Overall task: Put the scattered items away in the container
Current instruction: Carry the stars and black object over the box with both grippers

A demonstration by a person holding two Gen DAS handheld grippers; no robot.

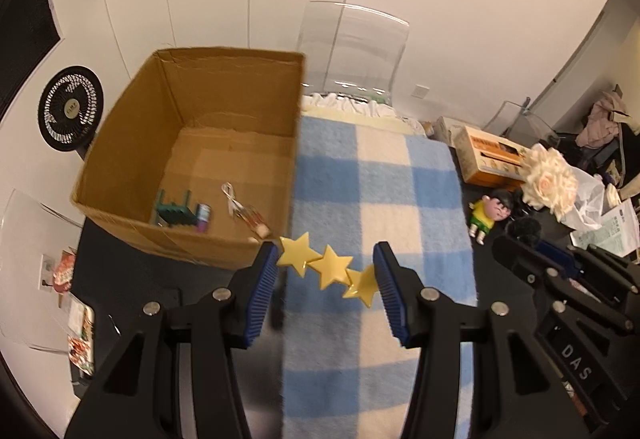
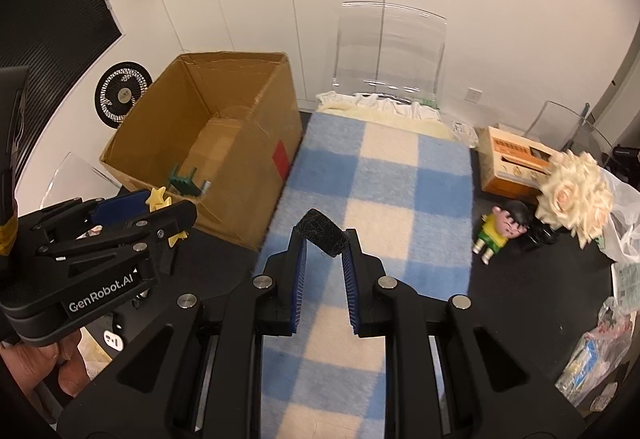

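Observation:
A yellow strip of three stars [image 1: 329, 268] hangs above the checked blanket, with my left gripper [image 1: 326, 273] shut on its two ends. It is just right of the near corner of the open cardboard box [image 1: 132, 143]. Inside the box lie a green toy stool [image 1: 175, 210], a small purple item [image 1: 203, 217] and a white cable [image 1: 231, 199]. My right gripper [image 2: 324, 241] is shut on a black roll [image 2: 325, 232] over the blanket, right of the box [image 2: 248, 175]. The right wrist view also shows the left gripper [image 2: 160, 217] beside the box with star tips [image 2: 157, 196] poking out.
A blue and cream checked blanket [image 2: 380, 179] covers the dark table. On its right are a toy figure [image 2: 500, 229], a cream flower bouquet [image 2: 576, 195], an orange carton [image 2: 512, 167] and plastic bags. A clear chair [image 2: 392, 51] stands behind, and a black fan [image 1: 70, 109] left of the box.

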